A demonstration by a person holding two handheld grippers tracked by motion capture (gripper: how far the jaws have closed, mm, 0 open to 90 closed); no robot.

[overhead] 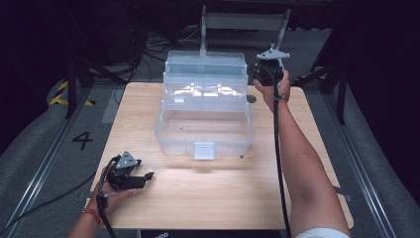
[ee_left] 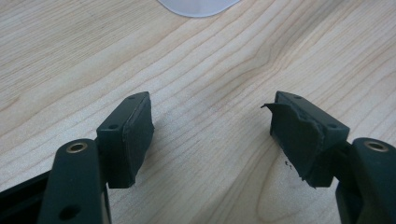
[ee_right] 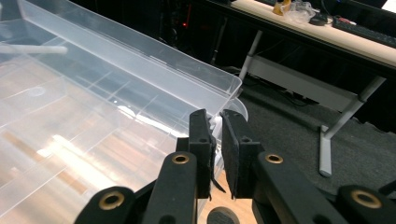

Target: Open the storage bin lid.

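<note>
A wooden table [overhead: 208, 193] is seen from the high view, and a clear plastic tiered box [overhead: 204, 111] stands on its far half, toward 12 o'clock from the table's middle. The box is open, its trays stepped back and upward, with a small latch tab [overhead: 204, 150] on the near wall. At 1 o'clock from the box's centre, the right gripper [overhead: 264, 69] is held by a hand at the box's upper right corner. In the right gripper view its jaws are nearly closed, and a thin edge of the clear plastic is pinched between them at the box's corner [ee_right: 215, 126]. At 7 o'clock, near the table's front left, the left gripper [overhead: 130, 173] is held low over the wood. Its jaws are spread wide, with nothing between them.
</note>
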